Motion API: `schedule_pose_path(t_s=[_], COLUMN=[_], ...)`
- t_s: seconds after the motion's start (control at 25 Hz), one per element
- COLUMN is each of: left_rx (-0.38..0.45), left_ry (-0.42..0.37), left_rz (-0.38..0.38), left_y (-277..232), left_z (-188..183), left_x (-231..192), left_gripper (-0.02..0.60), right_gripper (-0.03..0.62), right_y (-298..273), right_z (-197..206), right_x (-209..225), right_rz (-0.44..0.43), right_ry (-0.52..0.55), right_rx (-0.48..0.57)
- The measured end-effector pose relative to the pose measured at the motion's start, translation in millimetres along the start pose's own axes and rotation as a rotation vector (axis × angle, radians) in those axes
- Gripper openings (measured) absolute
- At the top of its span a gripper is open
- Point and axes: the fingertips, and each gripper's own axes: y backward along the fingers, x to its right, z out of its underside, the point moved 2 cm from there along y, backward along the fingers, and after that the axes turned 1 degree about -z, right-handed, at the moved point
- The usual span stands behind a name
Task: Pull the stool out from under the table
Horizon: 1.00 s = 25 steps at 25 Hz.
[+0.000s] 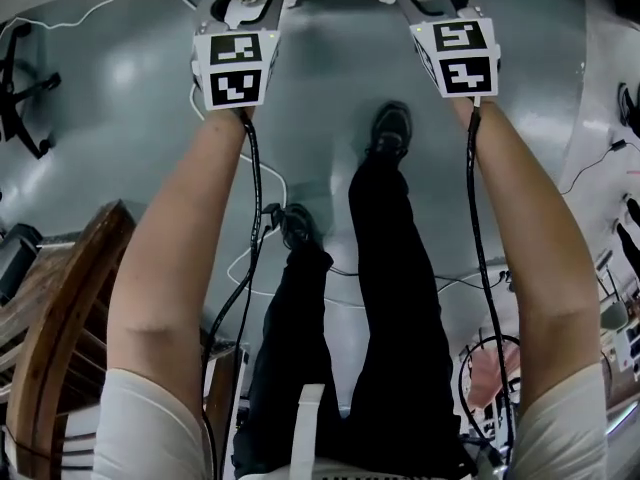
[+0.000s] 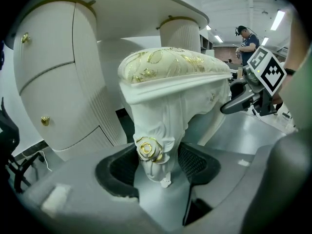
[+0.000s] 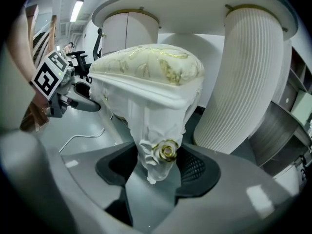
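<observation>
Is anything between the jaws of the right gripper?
Yes, the stool's carved white leg, with a gold rose on it, sits between the right gripper's two dark pads.

The stool (image 3: 146, 67) stands partly under the table top (image 3: 195, 9), beside its pedestals (image 3: 243, 82).

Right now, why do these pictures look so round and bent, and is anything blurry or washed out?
Head view: the wide lens bends the floor into a bowl, with soft glare on it. Left gripper view: fisheye with dark corners; the stool is sharp, a ceiling light washed out. Right gripper view: same rounding, the ribbed pillar bows, the near foreground is blurred.
</observation>
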Motion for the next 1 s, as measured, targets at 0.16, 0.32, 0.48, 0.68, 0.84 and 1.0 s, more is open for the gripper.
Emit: schedule_pose_path(t_s=[0.16, 0.32, 0.48, 0.68, 0.84, 1.0], left_rx=[-0.002, -0.003, -0.012, -0.014, -0.013, -0.03], left_ry=[-0.009, -0.024, -0.032, -0.032, -0.033, -0.036], left_rz=[0.021, 0.043, 0.06, 0.076, 0.085, 0.099], left_y=[17, 31, 47, 68, 90, 111], left_z=[13, 25, 40, 57, 77, 93], left_x=[9, 18, 27, 41, 48, 58], left_gripper=[0.253, 0.249, 0.247, 0.247, 0.247, 0.245], right_gripper=[0.247, 0.247, 0.247, 0.247, 0.247, 0.247], right_y=[14, 26, 40, 59, 74, 92], right_z=[12, 24, 39, 56, 69, 83], right_x=[-16, -29, -46, -64, -88, -109], right_rz=[0.008, 0.02, 0.022, 0.023, 0.028, 0.035], right_ry=[0.0, -0.005, -0.01, -0.015, -0.019, -0.04], right_rx=[-0.002, -0.003, -0.007, -0.005, -0.012, -0.025])
